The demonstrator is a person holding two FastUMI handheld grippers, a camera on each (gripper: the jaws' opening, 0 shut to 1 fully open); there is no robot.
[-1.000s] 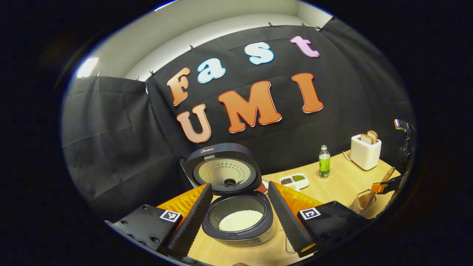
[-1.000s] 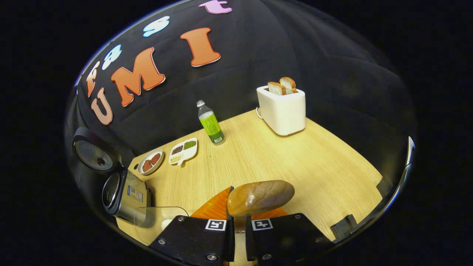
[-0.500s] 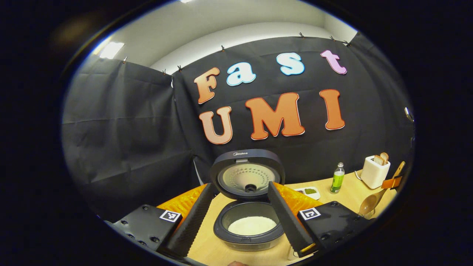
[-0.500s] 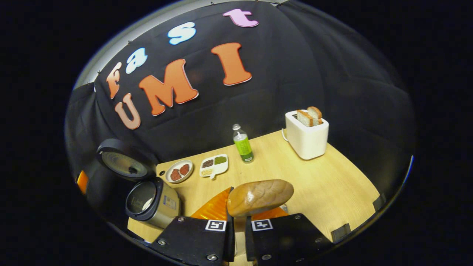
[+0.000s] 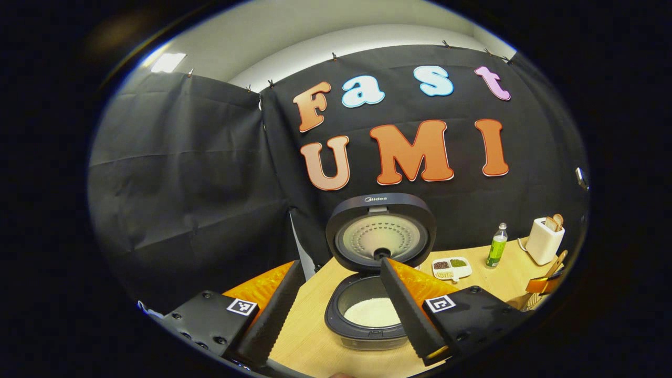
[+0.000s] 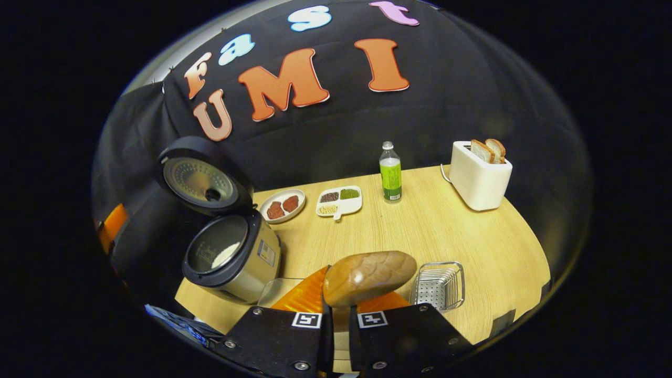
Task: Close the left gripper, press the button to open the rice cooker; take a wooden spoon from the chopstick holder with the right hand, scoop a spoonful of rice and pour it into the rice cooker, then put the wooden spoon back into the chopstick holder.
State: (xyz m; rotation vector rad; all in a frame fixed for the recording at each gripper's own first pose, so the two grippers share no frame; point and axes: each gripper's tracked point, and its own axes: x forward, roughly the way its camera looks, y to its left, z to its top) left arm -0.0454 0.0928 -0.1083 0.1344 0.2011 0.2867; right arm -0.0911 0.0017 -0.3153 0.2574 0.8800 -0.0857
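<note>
Right gripper view showed the right gripper (image 6: 336, 315) at the bottom centre of the frame, its jaws together and clamped on the wooden spoon (image 6: 369, 277). The spoon's bowl stood out just above the fingers, with its smooth rounded back toward the camera; whether it carried rice could not be told. The chopstick holder (image 6: 438, 286), a wire basket, stood on the surface (image 6: 420, 231) just to the right of the spoon. The rice cooker (image 6: 231, 257) was at the left of the frame, lid up, with white rice in the pot.

In the left gripper view the left gripper (image 5: 336, 310) was at the bottom, its jaws wide apart and holding nothing, and the open rice cooker (image 5: 375, 294) was seen between and behind the fingers. The right gripper (image 5: 543, 283) with the spoon (image 5: 559, 262) was at the far right edge.

The spoon looked light and stiff, so it would probably not bend in the grip. Its polished wood seemed rather slippery, and it could turn between the pads if tilted quickly. A hold on the handle close to the bowl, as here, seemed the safer place. Loose rice grains would spill easily, so the bowl should probably stay level.
</note>
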